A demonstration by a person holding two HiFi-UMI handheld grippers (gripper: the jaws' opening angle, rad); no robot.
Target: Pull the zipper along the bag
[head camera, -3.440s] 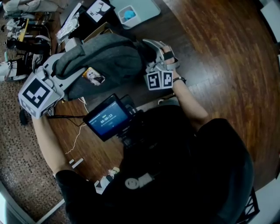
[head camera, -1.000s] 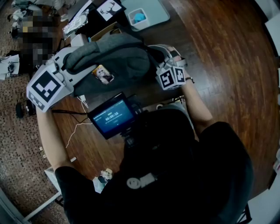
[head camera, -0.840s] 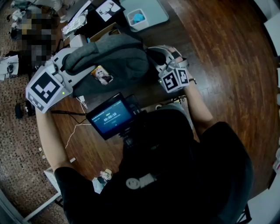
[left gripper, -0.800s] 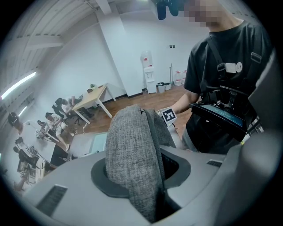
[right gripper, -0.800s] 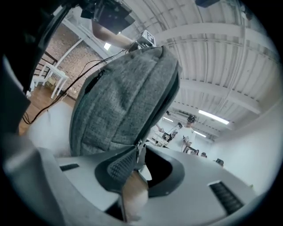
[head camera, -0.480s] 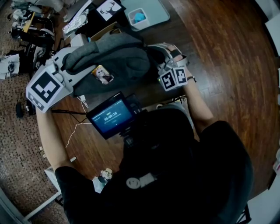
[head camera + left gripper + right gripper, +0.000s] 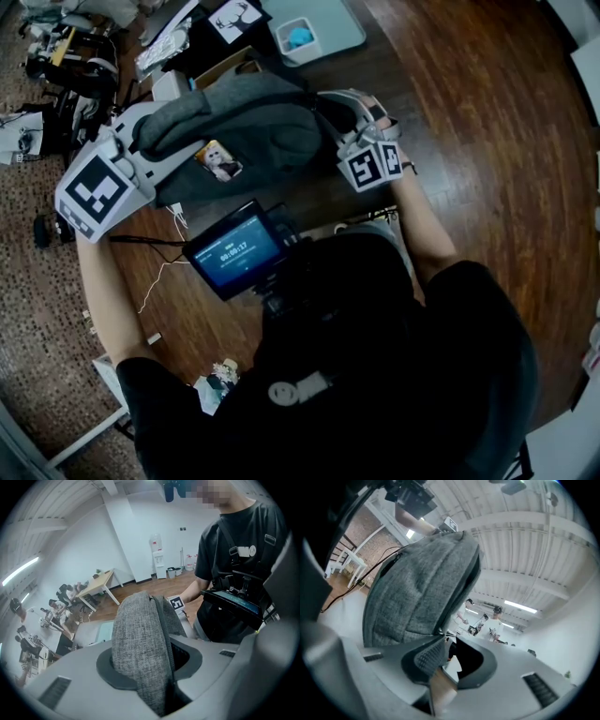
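Note:
A grey fabric bag point(image 7: 244, 131) lies on the dark table. My left gripper point(image 7: 131, 142) is at the bag's left end. In the left gripper view it point(image 7: 150, 667) is shut on a fold of the bag's fabric point(image 7: 140, 630). My right gripper point(image 7: 345, 108) is at the bag's right end, pointing level. In the right gripper view the bag point(image 7: 417, 588) rises ahead with its zipper line point(image 7: 461, 597) down the edge. The grey and tan pull tab point(image 7: 430, 660) lies between the jaws of my right gripper point(image 7: 446, 663). These jaws have just been opening, and a gap shows beside the tab.
A small screen point(image 7: 234, 253) hangs at the person's chest above the table's near edge. A pale blue tray point(image 7: 323, 23) with a small box stands beyond the bag, next to a deer picture point(image 7: 236, 17). Cables and gear clutter the floor point(image 7: 56, 66) at left.
The right gripper's marker cube has shifted slightly at the bag's right end and come back. The left gripper and the bag stay where they were.

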